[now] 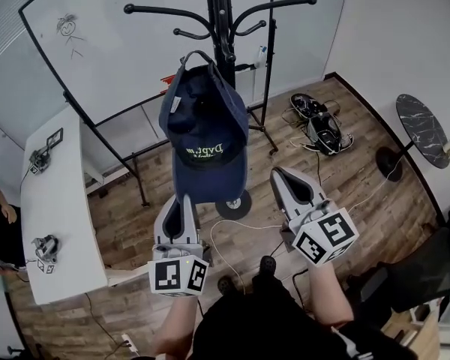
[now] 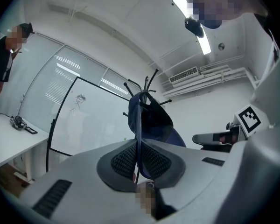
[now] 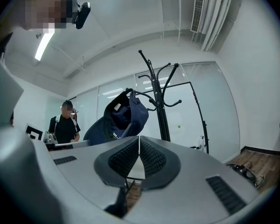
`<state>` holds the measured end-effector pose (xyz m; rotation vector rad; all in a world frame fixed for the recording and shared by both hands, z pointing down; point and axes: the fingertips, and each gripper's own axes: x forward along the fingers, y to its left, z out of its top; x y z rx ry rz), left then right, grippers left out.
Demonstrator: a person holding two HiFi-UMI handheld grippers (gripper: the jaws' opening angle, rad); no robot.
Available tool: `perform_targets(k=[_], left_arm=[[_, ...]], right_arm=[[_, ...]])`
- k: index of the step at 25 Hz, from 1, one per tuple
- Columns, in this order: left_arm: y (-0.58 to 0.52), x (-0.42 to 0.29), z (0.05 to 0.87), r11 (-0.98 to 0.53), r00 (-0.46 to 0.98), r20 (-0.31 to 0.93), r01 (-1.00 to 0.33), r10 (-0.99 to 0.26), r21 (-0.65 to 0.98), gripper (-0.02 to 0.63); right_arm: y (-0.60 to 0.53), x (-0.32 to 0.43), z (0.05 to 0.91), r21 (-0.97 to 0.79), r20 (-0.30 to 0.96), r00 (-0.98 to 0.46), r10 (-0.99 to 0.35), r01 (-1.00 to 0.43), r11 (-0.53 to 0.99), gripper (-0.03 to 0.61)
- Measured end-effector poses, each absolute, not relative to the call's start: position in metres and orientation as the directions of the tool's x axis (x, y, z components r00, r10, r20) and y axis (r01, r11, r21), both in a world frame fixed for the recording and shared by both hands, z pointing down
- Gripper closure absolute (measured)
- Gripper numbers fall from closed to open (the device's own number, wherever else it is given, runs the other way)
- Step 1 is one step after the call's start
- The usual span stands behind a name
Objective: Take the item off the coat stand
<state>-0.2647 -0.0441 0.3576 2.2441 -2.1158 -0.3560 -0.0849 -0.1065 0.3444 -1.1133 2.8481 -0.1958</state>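
A navy cap (image 1: 204, 126) hangs by its back strap from a low hook of the black coat stand (image 1: 219, 13). My left gripper (image 1: 184, 201) is just below it, shut on the lower edge of the cap's brim. In the left gripper view the brim (image 2: 139, 141) runs down between the closed pads of the left gripper (image 2: 138, 160). My right gripper (image 1: 279, 172) is to the right of the cap and apart from it, shut with nothing in it. In the right gripper view the cap (image 3: 123, 118) and the stand (image 3: 157, 97) lie beyond the closed right gripper (image 3: 139, 146).
A whiteboard on a black frame (image 1: 120, 43) stands behind the coat stand. A white table (image 1: 56, 216) with small devices is at the left, and a person stands beside it. Shoes (image 1: 319, 126), floor cables and a round dark side table (image 1: 424, 130) are at the right.
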Motion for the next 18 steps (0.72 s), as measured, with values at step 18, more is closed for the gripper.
perform_targets(k=[18], left_arm=[[-0.014, -0.332, 0.380, 0.020, -0.040, -0.095, -0.979, -0.995, 0.203, 0.581]], right_arm=[[-0.059, -0.167, 0.347, -0.050, -0.015, -0.820, -0.572, -0.570, 0.820, 0.548]])
